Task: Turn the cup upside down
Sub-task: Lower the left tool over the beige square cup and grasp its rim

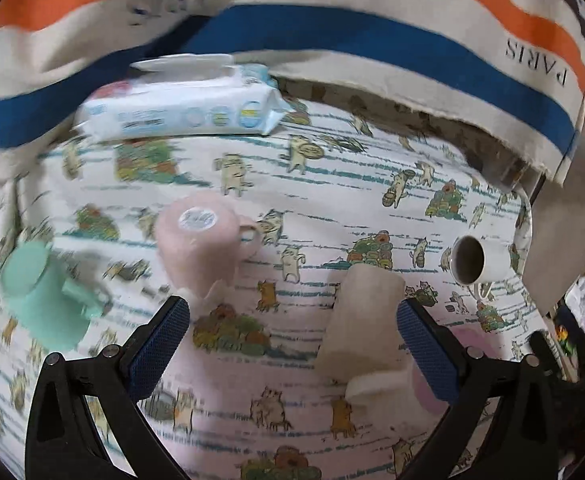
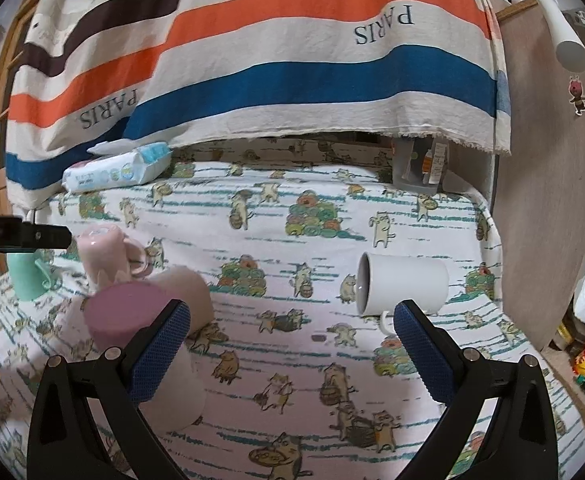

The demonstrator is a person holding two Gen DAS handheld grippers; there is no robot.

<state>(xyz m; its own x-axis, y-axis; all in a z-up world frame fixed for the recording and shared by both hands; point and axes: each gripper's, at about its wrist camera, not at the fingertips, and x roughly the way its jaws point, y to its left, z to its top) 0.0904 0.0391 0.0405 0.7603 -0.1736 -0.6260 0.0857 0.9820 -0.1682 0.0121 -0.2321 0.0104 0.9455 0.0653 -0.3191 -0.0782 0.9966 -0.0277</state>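
- Far left, a mint-green cup (image 1: 42, 294) sits upside down on the cat-print cloth (image 1: 312, 208) covering the bench, handle toward the middle.
- Just right of it, a pink cup (image 1: 200, 248) is also bottom-up, a round sticker on its base; behind it a pack of wet wipes (image 1: 180, 108) lies under the hanging striped "PARIS" fabric (image 1: 332, 40).
- Left tongs (image 1: 292, 344) are spread wide, nothing between the blue pads; the left pad's tip is close by the pink cup's rim.
- Next, a cream cup (image 1: 362, 320) lies tilted just inside the right pad of the left tongs, its pink inside seen from the right wrist view (image 2: 128, 312). Whether the pad touches it, I cannot tell.
- Right tongs (image 2: 292, 344) hang released too, jaws wide, empty space between them.
- Over on the right, a white mug (image 2: 402, 284) lies on its side, mouth facing left, handle down against the cloth, just beyond the right pad's tip.
- Behind it, a clear container (image 2: 418, 168) stands at the back of the bench beneath the fabric's edge.
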